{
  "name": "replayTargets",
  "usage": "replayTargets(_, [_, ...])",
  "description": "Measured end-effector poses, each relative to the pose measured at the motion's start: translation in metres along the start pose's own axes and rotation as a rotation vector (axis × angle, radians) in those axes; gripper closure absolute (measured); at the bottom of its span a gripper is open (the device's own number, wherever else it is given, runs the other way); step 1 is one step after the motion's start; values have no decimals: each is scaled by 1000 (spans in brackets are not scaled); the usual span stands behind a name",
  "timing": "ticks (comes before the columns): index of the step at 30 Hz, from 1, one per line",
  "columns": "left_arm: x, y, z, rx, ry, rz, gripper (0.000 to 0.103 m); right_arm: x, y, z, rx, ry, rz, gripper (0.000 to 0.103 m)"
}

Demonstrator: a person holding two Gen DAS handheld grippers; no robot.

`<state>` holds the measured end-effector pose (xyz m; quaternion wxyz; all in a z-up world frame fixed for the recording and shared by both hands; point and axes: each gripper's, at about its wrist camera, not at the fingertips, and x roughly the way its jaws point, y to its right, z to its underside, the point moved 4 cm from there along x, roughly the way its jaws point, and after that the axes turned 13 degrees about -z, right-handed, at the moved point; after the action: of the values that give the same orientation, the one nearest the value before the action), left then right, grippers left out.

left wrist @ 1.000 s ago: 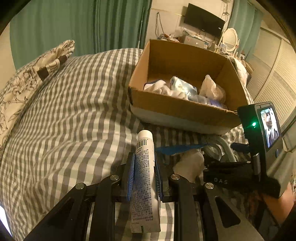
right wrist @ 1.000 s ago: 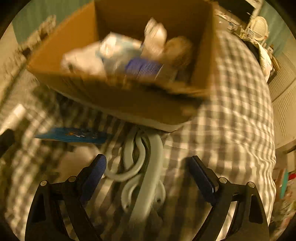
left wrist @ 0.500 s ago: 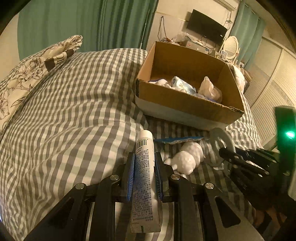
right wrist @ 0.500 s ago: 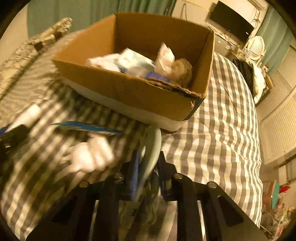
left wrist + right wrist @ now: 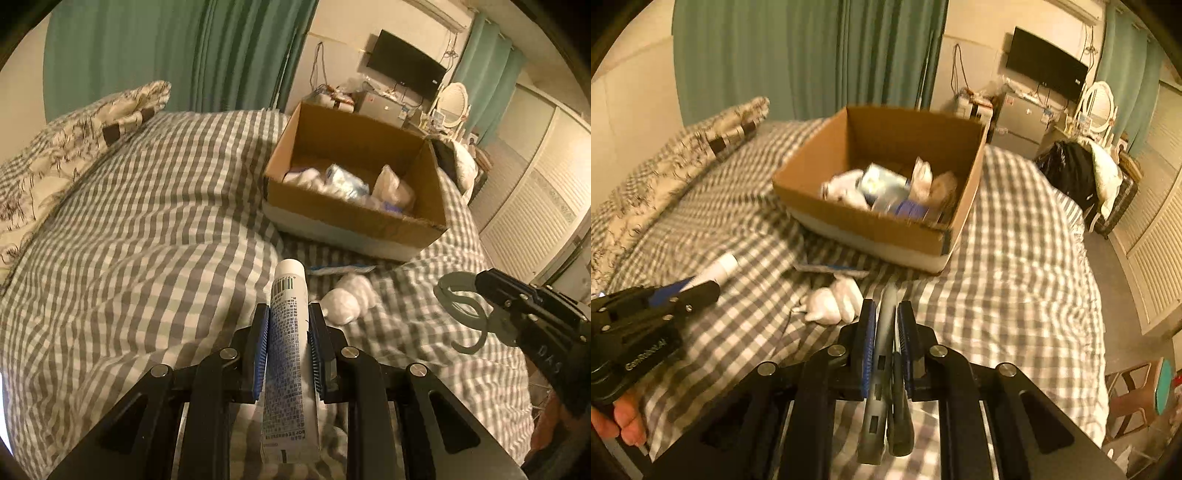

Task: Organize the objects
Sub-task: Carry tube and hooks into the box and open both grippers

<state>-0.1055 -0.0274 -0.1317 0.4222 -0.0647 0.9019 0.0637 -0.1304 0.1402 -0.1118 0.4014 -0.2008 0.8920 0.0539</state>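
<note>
My left gripper [image 5: 289, 314] is shut on a white tube [image 5: 290, 314] with a barcode, held above the checked bed. It also shows in the right wrist view [image 5: 683, 291] with the tube [image 5: 720, 267]. My right gripper [image 5: 885, 314] is shut on a grey hanger with loops [image 5: 886, 321], lifted off the bed; the hanger shows in the left wrist view [image 5: 461, 310] at the right gripper [image 5: 491, 291]. An open cardboard box [image 5: 354, 218] [image 5: 879, 225] with several packets inside stands ahead. A white plush toy [image 5: 347, 299] [image 5: 834, 299] and a blue flat packet [image 5: 340, 268] [image 5: 831, 268] lie before it.
A patterned pillow [image 5: 74, 136] lies at the bed's left. A dark bag and white cushion [image 5: 1078, 173] sit at the bed's far right corner. A stool [image 5: 1137, 387] stands on the floor at right. Curtains, TV and desk are behind.
My right gripper closed on the grey hanger and lifted it back from the bed. Both grippers have risen and pulled away from the box; the left still holds the tube.
</note>
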Motion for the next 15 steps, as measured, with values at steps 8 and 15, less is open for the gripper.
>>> replayTargets(8, [-36,25,-35,60,71,51,83,-47,-1,-30,-38,101,-29,91])
replayTargets(15, [-45,47,-85,99,142,61,83,-71,-1,-69,-80,186,-68,91])
